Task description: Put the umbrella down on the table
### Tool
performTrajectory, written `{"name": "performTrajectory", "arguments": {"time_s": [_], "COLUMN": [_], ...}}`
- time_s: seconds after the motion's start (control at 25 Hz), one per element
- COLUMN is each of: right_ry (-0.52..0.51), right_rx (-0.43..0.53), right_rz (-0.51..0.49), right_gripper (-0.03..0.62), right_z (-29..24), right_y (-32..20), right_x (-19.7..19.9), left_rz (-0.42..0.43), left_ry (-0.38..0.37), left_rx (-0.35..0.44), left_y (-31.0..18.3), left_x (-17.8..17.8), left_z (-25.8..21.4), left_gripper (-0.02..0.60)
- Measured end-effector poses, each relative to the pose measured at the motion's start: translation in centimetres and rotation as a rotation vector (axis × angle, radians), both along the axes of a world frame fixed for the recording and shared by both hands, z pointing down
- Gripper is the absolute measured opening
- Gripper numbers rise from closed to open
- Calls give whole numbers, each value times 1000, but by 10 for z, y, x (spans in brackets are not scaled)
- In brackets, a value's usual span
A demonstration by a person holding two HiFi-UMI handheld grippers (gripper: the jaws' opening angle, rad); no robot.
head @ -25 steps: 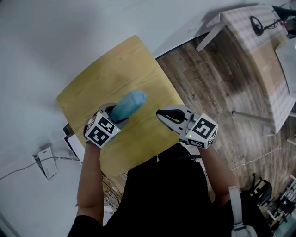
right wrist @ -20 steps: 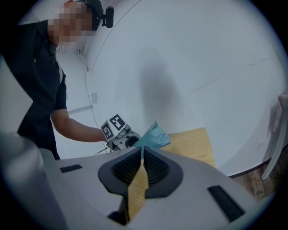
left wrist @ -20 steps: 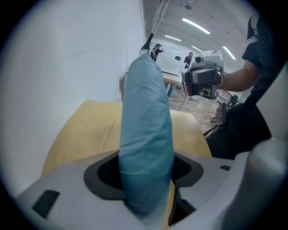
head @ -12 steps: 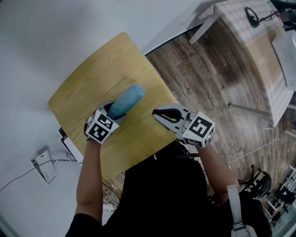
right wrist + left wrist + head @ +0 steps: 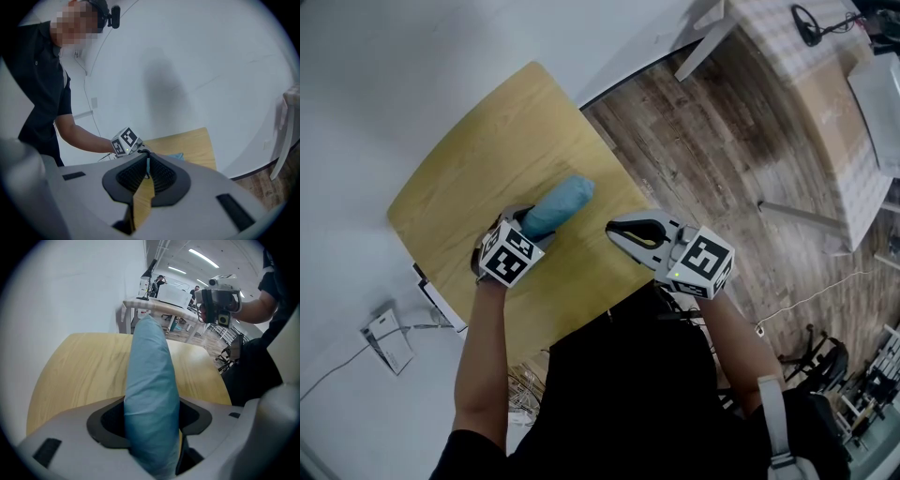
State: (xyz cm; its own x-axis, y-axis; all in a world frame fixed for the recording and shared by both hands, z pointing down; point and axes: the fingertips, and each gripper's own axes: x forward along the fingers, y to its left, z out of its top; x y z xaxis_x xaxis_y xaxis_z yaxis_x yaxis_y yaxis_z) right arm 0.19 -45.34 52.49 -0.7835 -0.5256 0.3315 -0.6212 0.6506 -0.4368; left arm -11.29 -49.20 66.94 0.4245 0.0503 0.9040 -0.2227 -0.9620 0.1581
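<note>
Left gripper view: umbrella (image 5: 150, 394) clamped between jaws.

A light wooden table (image 5: 487, 141) stands on plank floor (image 5: 722, 131).

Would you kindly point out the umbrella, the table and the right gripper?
umbrella (image 5: 150, 394), left gripper view, mid blue cover.
table (image 5: 478, 178), head view, bare wooden top.
right gripper (image 5: 615, 230), head view, between jaw tips.

Item count: one folded blue umbrella (image 5: 558, 208) and one wooden tabletop (image 5: 469, 159). Two hand-held grippers are present, the left hand-held gripper (image 5: 528, 228) and the right hand-held gripper (image 5: 621, 231), each fitted with one marker cube (image 5: 508, 258), two cubes in total. One further table (image 5: 825, 66), with a checked top, stands at the far right.
</note>
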Motion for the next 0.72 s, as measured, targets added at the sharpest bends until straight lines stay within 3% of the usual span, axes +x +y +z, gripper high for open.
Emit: {"name": "performTrajectory", "arguments": {"time_s": [0.44, 0.72], "right_ry": [-24, -32], "right_rx": [5, 16], "right_rz": [20, 23], "right_gripper": [28, 28], "right_z": [3, 6], "right_y": [5, 13], "right_x": [8, 10], "left_rz": [36, 48], "left_ry": [-29, -2], "left_rx": [-2, -1], "left_y": [2, 4], "left_x": [3, 6], "left_z": [11, 16], "left_gripper": [296, 298]}}
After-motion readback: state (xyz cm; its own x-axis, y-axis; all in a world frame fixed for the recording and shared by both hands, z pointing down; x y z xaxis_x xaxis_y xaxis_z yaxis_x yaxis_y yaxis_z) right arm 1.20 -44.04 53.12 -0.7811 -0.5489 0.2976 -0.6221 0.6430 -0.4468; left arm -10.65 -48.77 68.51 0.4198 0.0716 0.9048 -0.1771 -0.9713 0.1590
